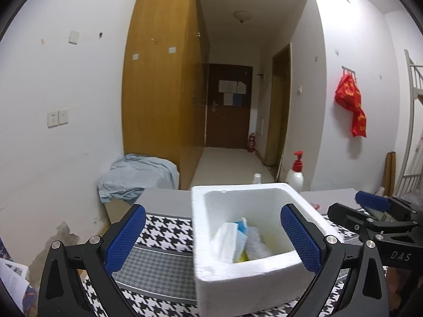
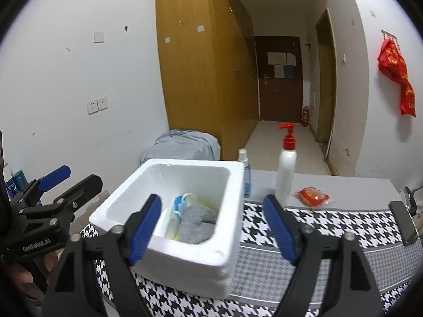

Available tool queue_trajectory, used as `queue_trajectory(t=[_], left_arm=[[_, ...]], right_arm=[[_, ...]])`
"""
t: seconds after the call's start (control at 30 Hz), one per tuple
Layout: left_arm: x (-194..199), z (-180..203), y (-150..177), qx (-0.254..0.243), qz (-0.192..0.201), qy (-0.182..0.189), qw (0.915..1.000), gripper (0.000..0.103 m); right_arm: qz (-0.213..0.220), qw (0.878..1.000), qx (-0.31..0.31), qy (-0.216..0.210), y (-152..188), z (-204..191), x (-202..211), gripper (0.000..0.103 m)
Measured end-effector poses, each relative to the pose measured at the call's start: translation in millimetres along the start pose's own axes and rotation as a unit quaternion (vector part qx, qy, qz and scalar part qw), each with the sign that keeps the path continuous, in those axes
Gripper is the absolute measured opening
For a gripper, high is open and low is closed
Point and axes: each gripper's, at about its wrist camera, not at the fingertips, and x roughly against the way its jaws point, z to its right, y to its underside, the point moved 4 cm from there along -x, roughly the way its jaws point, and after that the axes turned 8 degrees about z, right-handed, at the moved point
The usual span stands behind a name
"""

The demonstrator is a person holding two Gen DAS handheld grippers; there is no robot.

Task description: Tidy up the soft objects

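Right now the white foam box [image 2: 169,227] sits on the houndstooth tablecloth [image 2: 330,227], and the soft things are inside it: a grey cloth [image 2: 197,224] against a blue-and-white mask [image 2: 179,206], with white tissue [image 1: 224,240] showing from the left side. Left gripper [image 1: 212,240] hangs over the box, jaws spread wide, nothing between them. Right gripper [image 2: 211,227] hovers above the box's right wall, jaws spread too, empty. Behind the box stand a small spray bottle [image 2: 244,174] and a white pump bottle [image 2: 286,169]; a red packet [image 2: 312,196] lies just beside that.
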Motion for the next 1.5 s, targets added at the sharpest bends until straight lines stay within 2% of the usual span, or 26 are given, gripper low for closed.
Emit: queue_trajectory(t=[0.13,0.2,0.37,0.53,0.9,1.13,1.33,1.5], left_arm=[[1.7,18.1,0.6,-0.004,-0.004,0.012,0.9999,0.102],[4.1,26.5,0.3,-0.007,-0.003,0.018,0.9998,0.102],[13.2,43.1,-3.1,-0.009,0.003,0.037,0.9993,0.102],[24.6,51.9,-6.1,-0.011,0.014,0.047,0.9987,0.102],[47.2,59.0,-5.5,-0.023,0.043,0.043,0.9978,0.102],[64.5,56.4,1.3,-0.014,0.063,0.043,0.9970,0.102],[75.4,56.9,8.0,-0.004,0.073,0.054,0.9959,0.102],[81.8,53.6,17.9,0.009,0.080,0.049,0.9955,0.102]], right_arm=[[0.018,1.000,-0.007,0.013,-1.0,14.0,16.1,0.101],[0.022,1.000,-0.007,0.019,0.8,20.6,23.3,0.102],[0.030,0.999,0.005,0.043,3.7,29.2,39.8,0.103],[0.043,0.998,0.009,0.049,4.6,34.2,57.8,0.103],[0.076,0.995,0.023,0.053,8.9,31.8,83.1,0.103],[0.104,0.993,0.011,0.054,19.6,37.1,101.7,0.103],[0.105,0.993,0.018,0.050,34.0,33.5,110.4,0.103],[0.115,0.991,0.031,0.063,43.9,31.5,119.3,0.103]])
